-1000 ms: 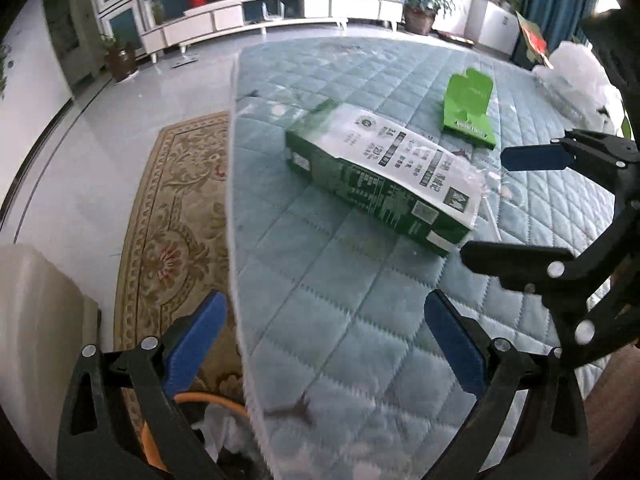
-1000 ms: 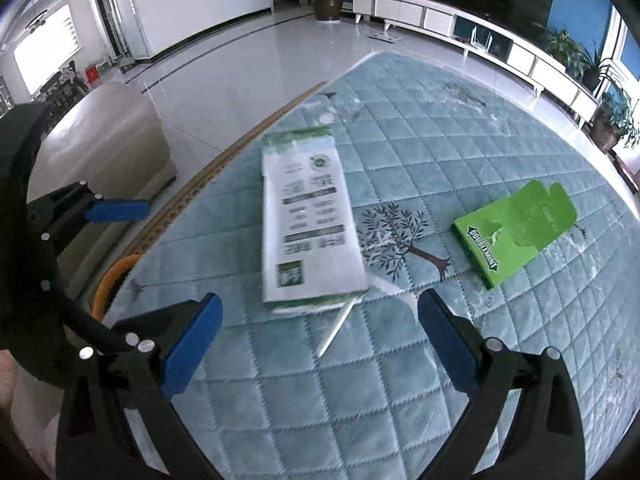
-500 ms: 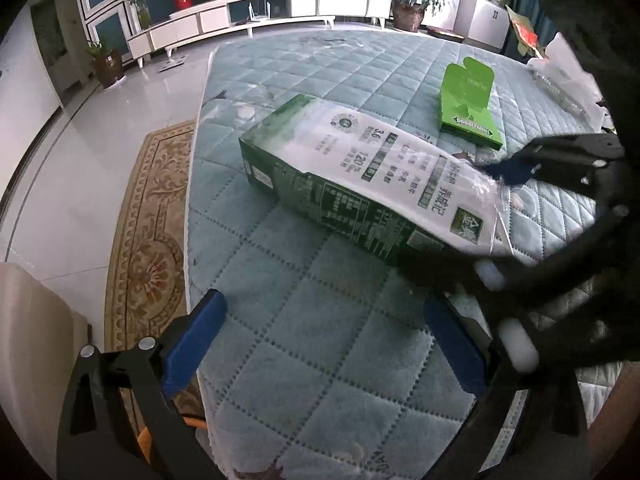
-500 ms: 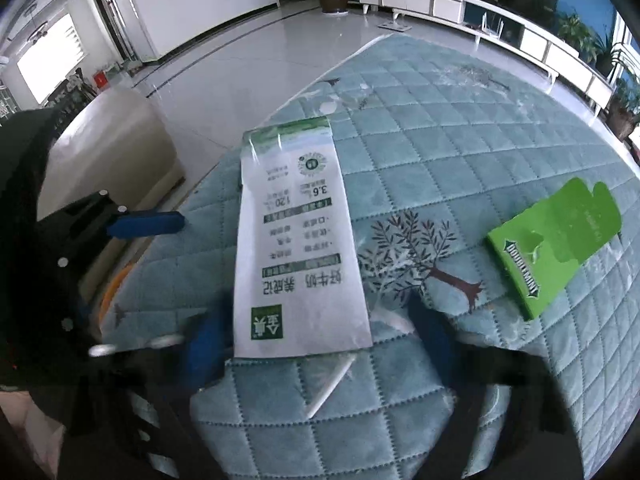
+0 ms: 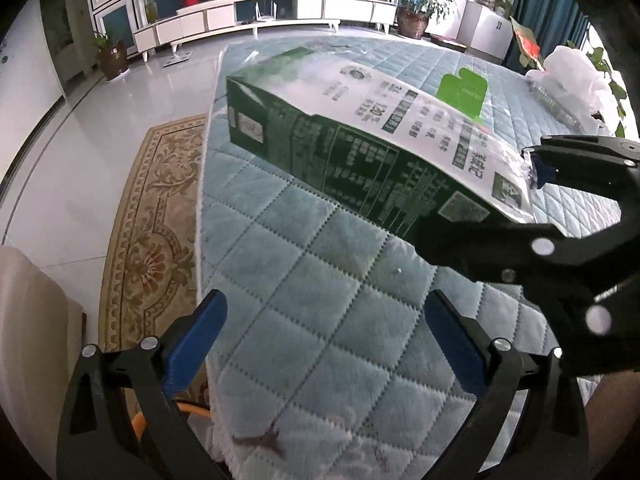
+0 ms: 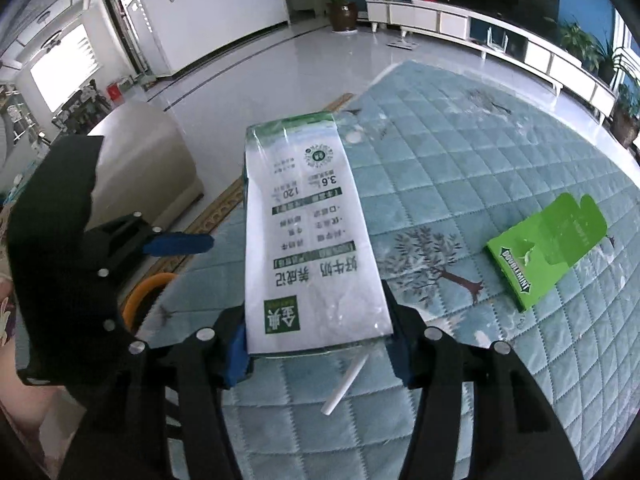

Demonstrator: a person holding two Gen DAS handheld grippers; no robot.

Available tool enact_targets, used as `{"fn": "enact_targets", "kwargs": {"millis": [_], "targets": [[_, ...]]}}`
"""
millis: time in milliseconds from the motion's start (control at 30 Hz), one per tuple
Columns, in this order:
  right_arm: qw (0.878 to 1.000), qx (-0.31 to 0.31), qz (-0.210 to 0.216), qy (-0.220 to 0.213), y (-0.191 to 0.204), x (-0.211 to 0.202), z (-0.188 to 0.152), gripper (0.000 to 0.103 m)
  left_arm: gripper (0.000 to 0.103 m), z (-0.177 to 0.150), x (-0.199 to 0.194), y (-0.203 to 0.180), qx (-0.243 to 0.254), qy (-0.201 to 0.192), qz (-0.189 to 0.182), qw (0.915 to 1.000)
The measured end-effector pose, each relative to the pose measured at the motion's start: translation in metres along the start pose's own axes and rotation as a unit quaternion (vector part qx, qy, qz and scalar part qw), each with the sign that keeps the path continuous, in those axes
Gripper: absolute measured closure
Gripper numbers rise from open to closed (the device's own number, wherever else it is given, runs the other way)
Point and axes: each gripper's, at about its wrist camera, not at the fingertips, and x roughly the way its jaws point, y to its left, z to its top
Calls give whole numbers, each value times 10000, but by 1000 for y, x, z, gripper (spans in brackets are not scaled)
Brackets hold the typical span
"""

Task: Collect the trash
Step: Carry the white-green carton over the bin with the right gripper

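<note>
Here, 1 milk carton (image 6: 312,248) clamped in right tool (image 6: 318,344), left tool (image 5: 326,344) spread wide, 1 green gum box (image 6: 548,252), 1 straw (image 6: 345,383).

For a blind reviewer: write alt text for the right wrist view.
The right gripper clamps the near end of a green-and-white milk carton above a quilted blue mattress. A white straw lies below; a green gum box lies to the right.

**Left wrist view: carton clamped by right gripper, left gripper clear**

Left gripper (image 5: 326,340) jaws spread wide over the quilted table cover (image 5: 304,280), holding nothing. Right gripper (image 5: 520,200) enters from the right, clamped on the near end of the milk carton (image 5: 360,140), far end raised off the cover. Green gum box (image 5: 462,90) behind it. Patterned rug (image 5: 152,220) on the floor left.
</note>
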Motion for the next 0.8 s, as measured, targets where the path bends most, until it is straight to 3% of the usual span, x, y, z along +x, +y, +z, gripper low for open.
{"fn": "enact_targets", "kwargs": {"millis": [267, 400, 800], "targets": [[9988, -451, 201, -27, 58, -18, -9, 48, 6, -36, -39, 27, -402, -123, 91, 9991], [9970, -650, 415, 57, 95, -19, -15, 48, 6, -67, -58, 48, -578, -100, 341, 9977], [9845, -1517, 760, 449, 213, 7, -26, 48, 6, -158, -102, 122, -1376, -16, 580, 9888]]}}
